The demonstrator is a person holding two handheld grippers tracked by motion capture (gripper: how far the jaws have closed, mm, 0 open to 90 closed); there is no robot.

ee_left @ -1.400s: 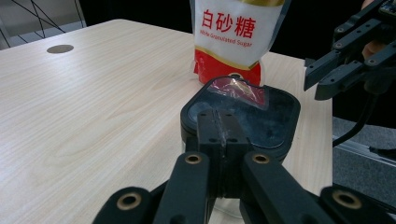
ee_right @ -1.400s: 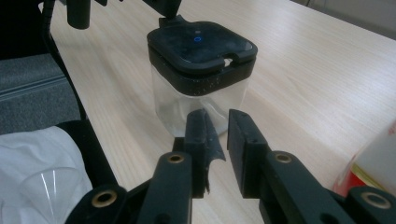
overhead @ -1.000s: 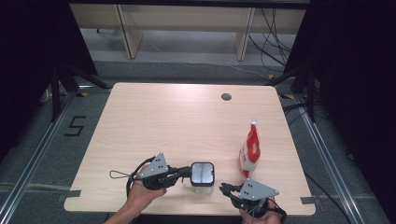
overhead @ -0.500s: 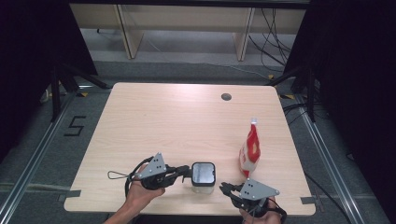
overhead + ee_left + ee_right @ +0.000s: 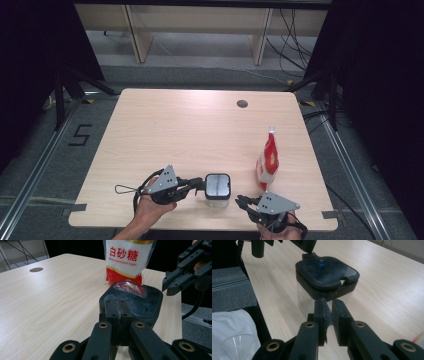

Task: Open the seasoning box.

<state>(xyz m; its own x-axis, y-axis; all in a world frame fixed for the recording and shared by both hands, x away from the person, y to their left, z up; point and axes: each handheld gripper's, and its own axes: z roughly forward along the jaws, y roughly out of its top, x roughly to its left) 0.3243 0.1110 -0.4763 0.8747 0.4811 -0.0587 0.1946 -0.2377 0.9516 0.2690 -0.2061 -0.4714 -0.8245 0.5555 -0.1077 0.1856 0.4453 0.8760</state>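
Item: clear jar point(image 5: 217, 189) with black lid, near table point(image 5: 165, 130) front edge. My left gripper point(image 5: 199, 184) is clamped tight against its lid tab; my right gripper point(image 5: 241, 201) nearly closed, empty, just beside. Sugar bag point(image 5: 267, 161) stands near.

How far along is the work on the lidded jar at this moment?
Done: the clear jar stands at the near table edge, sugar bag upright beside it. In hand: the left claw sits shut at the black lid's tab; the right claw waits nearby, nearly closed. Left: the lid is still on.
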